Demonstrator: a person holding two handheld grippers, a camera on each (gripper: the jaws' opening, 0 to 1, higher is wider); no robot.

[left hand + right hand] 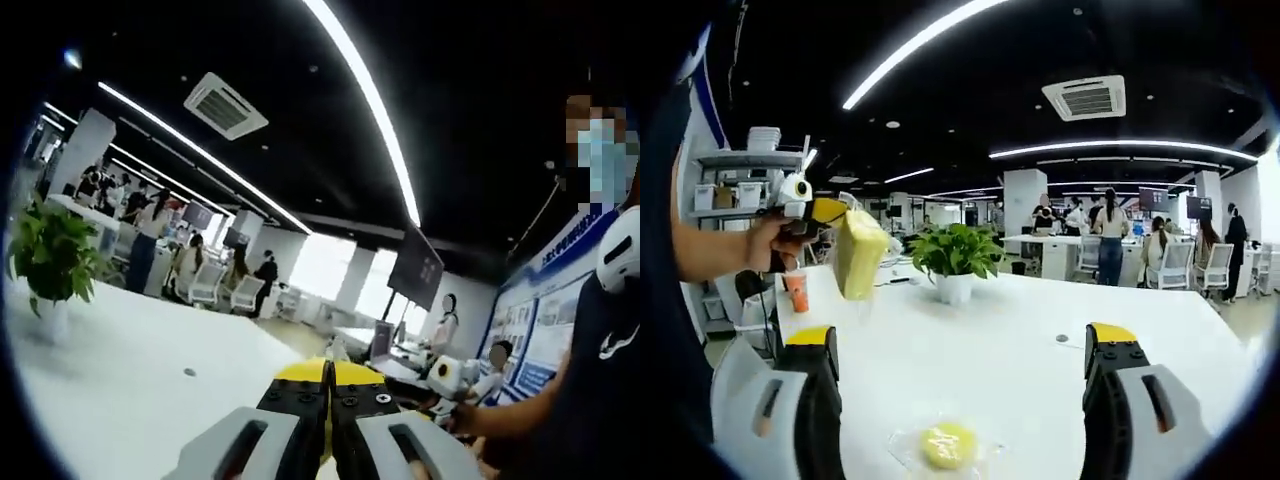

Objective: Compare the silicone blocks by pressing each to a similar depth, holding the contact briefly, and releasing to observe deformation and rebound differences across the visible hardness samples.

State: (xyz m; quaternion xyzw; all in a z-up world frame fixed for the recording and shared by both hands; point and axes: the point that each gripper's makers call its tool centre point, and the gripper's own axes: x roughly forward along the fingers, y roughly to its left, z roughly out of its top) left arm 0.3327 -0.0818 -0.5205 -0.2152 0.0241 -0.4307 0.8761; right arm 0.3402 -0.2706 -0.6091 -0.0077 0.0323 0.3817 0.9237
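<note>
From where the right gripper view looks across the white table (1000, 350), the left gripper (845, 235) comes in at the far left, lifted well above the tabletop in a person's hand (770, 245). Its yellow-tipped jaws pinch a pale yellow silicone block (858, 255), which hangs tilted in the air, clear of the table. An orange cup (798, 292) stands just below and behind it near the table's far-left edge. Further right, a potted plant (955, 258) sits on the table.

Down in front, between the two jaws of the right gripper (960, 350), a second yellow silicone piece (947, 445), round and apparently in a clear wrapper, lies flat on the table. The right jaws are spread wide, one at each side of the view, and touch nothing; the piece rests between them near the bottom edge.

In the left gripper view, the left gripper (330, 385) points up towards the dark ceiling and its light strips; its jaws appear pressed close together, with only a thin sliver of yellow between them. At the right edge stands a person in a dark top (600, 400).
</note>
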